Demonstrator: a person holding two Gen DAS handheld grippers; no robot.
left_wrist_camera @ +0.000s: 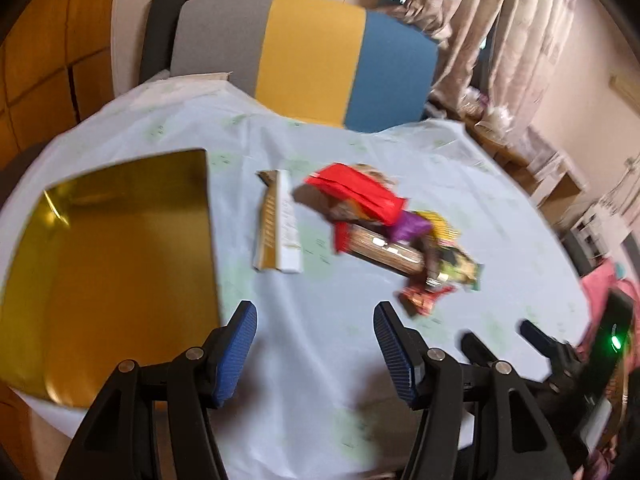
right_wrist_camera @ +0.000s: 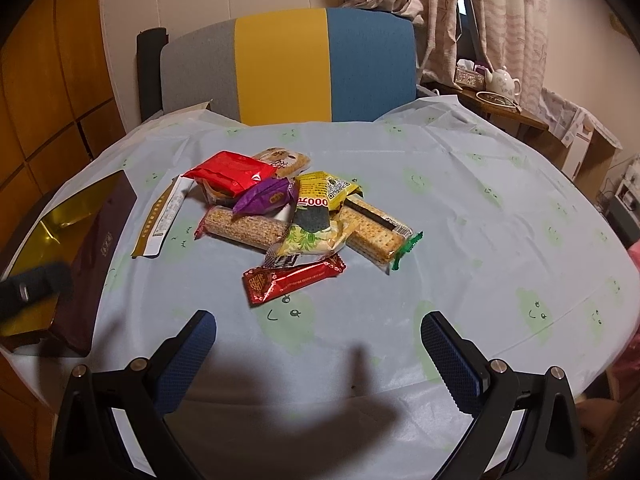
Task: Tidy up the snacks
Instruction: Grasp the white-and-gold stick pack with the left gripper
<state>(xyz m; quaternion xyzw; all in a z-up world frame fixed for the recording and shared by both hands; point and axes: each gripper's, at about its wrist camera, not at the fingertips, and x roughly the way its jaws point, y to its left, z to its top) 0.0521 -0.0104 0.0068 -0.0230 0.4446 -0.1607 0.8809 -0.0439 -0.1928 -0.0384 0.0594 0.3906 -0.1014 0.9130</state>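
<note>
A pile of wrapped snacks (right_wrist_camera: pixel 304 216) lies mid-table: a red bag (right_wrist_camera: pixel 230 176), a purple pack (right_wrist_camera: pixel 264 198), a cracker pack (right_wrist_camera: pixel 376 234) and a red bar (right_wrist_camera: pixel 294 282) nearest me. Left of the pile lies a long white-and-gold pack (left_wrist_camera: pixel 280 224). An open box with a gold inside (left_wrist_camera: pixel 112 260) sits at the table's left edge. My left gripper (left_wrist_camera: pixel 316 320) hangs open over bare cloth between box and pile, nothing between its blue pads. My right gripper (right_wrist_camera: pixel 320 332) is open too, short of the red bar, and shows in the left wrist view (left_wrist_camera: pixel 498 332).
The round table wears a light blue cloth (right_wrist_camera: pixel 480 208). Behind it stands a chair with a grey, yellow and blue back (right_wrist_camera: pixel 288 68). A side table with a teapot (right_wrist_camera: pixel 502 80) and curtains are at the back right. Wooden cabinet doors (right_wrist_camera: pixel 52 100) line the left.
</note>
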